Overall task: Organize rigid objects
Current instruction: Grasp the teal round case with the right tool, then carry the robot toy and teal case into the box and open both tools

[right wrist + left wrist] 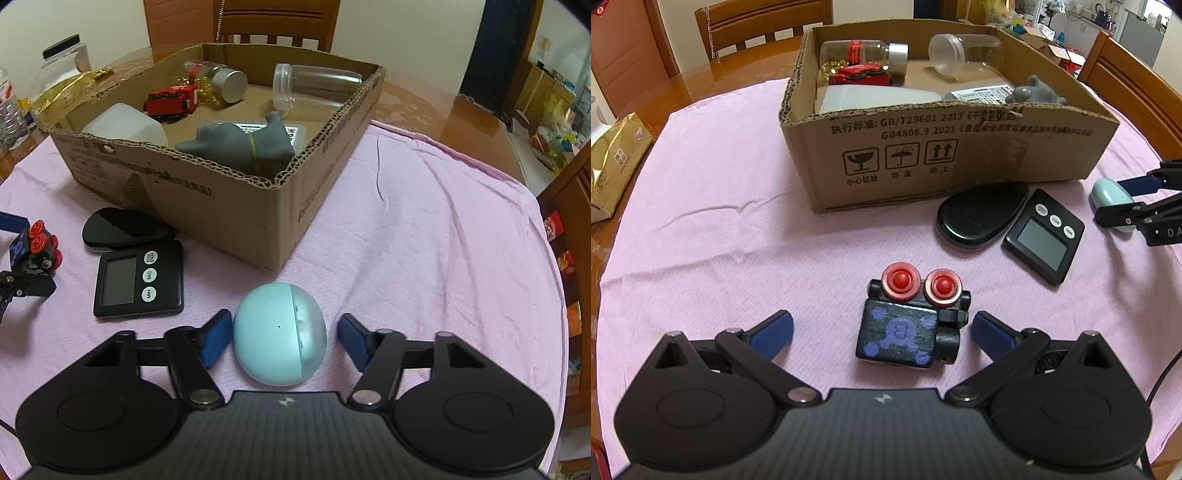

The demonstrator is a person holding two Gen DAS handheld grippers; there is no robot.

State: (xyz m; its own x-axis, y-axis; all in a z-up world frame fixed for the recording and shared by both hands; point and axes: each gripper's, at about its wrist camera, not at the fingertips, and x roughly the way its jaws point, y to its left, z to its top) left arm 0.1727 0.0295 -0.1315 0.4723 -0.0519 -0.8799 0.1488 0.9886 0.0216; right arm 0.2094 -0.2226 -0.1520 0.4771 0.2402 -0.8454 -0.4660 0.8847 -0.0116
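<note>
We have two grippers over the pink cloth, each lined up on one thing. Our right gripper straddles the egg, a pale blue rounded shell lying on the cloth. Its left pad is touching or very nearly touching the egg's side, while the right pad stands clear with a gap showing, so the jaws are not yet pressing on it: open around it, no grip. Our left gripper is wide open around the toy, a black block with two red wheels turned up; both pads stand apart from it.

The box sits ahead of both grippers, already holding jars, a red car and a grey figure. The timer lies just left of the right gripper, the black case beyond it, against the box wall.

Risks, as we judge them: the egg is smooth and curved, so a one-sided push from the left pad could roll it right before the other pad arrives, or it could squirt forward out of the pinch. The toy sits off-centre, nearer our left gripper's right pad, so closing may skid or twist it. The grippers work close together, and lifting both toward the box invites a clash.
</note>
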